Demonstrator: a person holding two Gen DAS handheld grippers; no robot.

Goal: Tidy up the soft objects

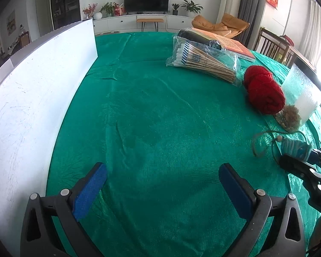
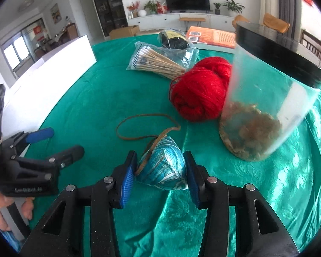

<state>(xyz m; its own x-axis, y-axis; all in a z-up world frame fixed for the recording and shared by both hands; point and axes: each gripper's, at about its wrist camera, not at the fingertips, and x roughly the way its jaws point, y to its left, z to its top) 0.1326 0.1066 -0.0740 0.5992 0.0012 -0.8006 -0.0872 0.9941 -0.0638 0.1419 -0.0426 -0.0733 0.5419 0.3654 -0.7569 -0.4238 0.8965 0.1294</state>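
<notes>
A small teal woven pouch [image 2: 162,169] with a brown cord [image 2: 139,120] lies on the green tablecloth [image 2: 96,98]. My right gripper [image 2: 159,157] is shut on the pouch, one blue pad against each side. The left wrist view shows the same pouch [image 1: 297,147] at the right edge, between the right gripper's black fingers [image 1: 293,165]. Behind it sits a red ball of yarn [image 2: 199,92] [image 1: 263,90]. My left gripper [image 1: 162,177] stands open over bare cloth, nothing between its blue pads; it also shows as the left gripper [image 2: 60,141] in the right wrist view.
A clear jar [image 2: 265,98] with a black lid and brown stuff inside stands right of the yarn. A plastic bag of cotton swabs [image 1: 203,62], a dark wrapped item [image 2: 173,39] and a book [image 2: 214,37] lie farther back. A white board [image 1: 36,98] lines the left side.
</notes>
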